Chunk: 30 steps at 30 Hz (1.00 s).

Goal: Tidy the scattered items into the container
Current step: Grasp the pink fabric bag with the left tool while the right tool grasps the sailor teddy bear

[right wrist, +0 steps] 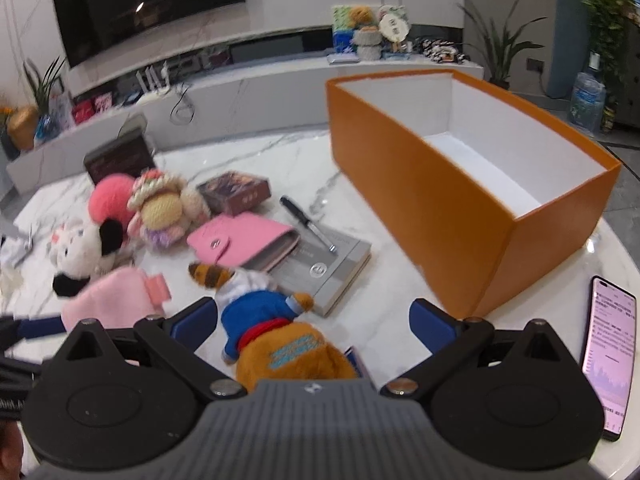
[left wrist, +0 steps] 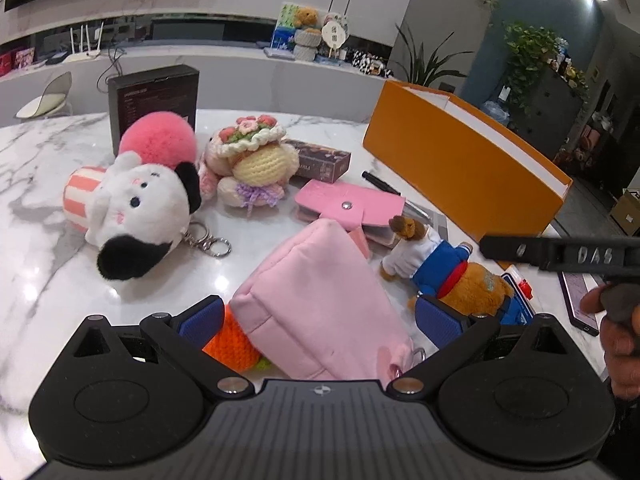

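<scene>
I hold both claws released, left claw (left wrist: 318,320) straddling the soft pink fabric pouch (left wrist: 320,300) to lift it, right claw (right wrist: 312,322) over the brown plush in a blue jacket (right wrist: 276,332), bound for the empty orange cardboard box (right wrist: 440,208).

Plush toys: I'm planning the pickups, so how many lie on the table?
3, not counting the pink pompom or orange knit piece: white-and-black plush at left, crocheted doll beside it, brown animal in blue jacket between the right gripper's fingers. Others may be hidden.
</scene>
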### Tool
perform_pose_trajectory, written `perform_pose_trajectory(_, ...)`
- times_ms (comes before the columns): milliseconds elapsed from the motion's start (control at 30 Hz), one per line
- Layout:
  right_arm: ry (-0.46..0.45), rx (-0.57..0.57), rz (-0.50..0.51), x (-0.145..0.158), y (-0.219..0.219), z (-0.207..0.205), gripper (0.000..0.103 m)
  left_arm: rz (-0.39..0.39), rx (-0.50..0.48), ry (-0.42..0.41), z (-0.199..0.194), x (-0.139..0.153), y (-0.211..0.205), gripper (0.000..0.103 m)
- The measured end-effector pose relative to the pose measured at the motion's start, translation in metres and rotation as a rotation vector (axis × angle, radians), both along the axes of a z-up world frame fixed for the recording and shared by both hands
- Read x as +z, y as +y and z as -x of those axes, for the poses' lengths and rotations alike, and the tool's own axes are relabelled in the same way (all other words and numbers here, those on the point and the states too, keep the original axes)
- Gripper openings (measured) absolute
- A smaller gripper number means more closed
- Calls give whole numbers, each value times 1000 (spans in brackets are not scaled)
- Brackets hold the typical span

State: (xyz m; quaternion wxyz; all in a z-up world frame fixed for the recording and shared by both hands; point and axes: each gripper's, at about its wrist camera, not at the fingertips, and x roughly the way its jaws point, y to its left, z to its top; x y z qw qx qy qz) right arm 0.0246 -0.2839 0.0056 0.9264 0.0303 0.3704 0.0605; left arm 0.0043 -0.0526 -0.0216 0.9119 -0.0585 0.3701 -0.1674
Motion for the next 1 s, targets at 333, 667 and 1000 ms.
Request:
perform_pose_trajectory(333, 86, 60, 95, -25, 20, -4, 77, -57, -30, -54, -3, -9, -11, 103)
perform_pose_trajectory(667, 97, 82, 158, -33, 26, -6, 83, -65, -7, -88, -7, -14, -8, 103)
perform_pose_trajectory(1000, 184, 119, 145, -52, 31, -8, 69, -91, -50, -13, -10, -26, -11, 103)
